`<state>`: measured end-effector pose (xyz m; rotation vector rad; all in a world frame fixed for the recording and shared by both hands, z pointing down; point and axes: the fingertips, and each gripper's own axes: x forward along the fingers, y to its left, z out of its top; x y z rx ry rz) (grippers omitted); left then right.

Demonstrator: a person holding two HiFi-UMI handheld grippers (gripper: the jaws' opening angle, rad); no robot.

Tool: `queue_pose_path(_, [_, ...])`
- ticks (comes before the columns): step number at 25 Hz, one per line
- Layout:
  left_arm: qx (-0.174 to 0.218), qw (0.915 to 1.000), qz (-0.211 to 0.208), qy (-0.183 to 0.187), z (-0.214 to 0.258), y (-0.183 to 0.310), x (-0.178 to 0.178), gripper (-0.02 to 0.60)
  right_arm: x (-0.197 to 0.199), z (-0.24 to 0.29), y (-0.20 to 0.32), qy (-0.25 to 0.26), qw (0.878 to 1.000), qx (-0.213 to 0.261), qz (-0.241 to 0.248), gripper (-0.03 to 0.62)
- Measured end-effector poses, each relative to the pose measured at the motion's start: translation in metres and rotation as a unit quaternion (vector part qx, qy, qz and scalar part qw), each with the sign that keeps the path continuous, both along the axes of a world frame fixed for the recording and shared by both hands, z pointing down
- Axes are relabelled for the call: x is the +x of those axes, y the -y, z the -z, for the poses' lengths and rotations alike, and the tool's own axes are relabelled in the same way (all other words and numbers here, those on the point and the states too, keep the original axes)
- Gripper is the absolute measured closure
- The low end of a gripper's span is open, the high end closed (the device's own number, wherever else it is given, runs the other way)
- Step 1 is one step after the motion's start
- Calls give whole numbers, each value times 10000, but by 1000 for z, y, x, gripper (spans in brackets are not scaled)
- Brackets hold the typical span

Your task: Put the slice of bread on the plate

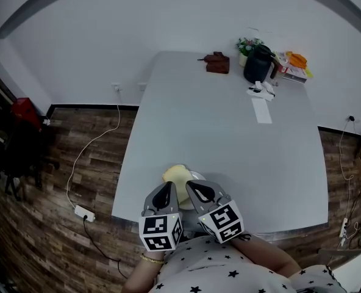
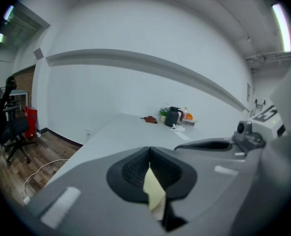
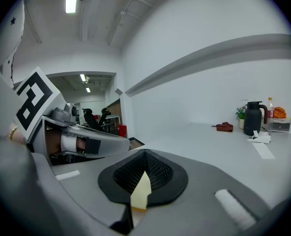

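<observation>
Slice of bread (image 2: 154, 193) pinched edge-on between shut left hand-held gripper (image 2: 149, 154) and shut right hand-held gripper (image 3: 144, 155), just beside plate (image 1: 199, 177), tabletop's (image 1: 229, 139) near edge.

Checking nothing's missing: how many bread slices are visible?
1: the bread slice at the table's near edge, held by left gripper and right gripper; others may hide beneath.

Even cool light, ceiling tube glare, fisheye edges, dark corners

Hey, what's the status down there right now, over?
Status: left gripper and right gripper both shut on the bread slice. Slice at the plate, not yet released. Nothing in the way.
</observation>
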<state>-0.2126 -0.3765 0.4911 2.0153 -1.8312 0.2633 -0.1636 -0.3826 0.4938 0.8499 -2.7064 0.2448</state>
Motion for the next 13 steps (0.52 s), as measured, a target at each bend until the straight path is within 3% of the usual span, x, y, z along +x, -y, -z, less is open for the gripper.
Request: queue_pose_path(13, [55,10000,-28,11,1,1,-1,574,0,0,3,-15,10000,19,-73,595])
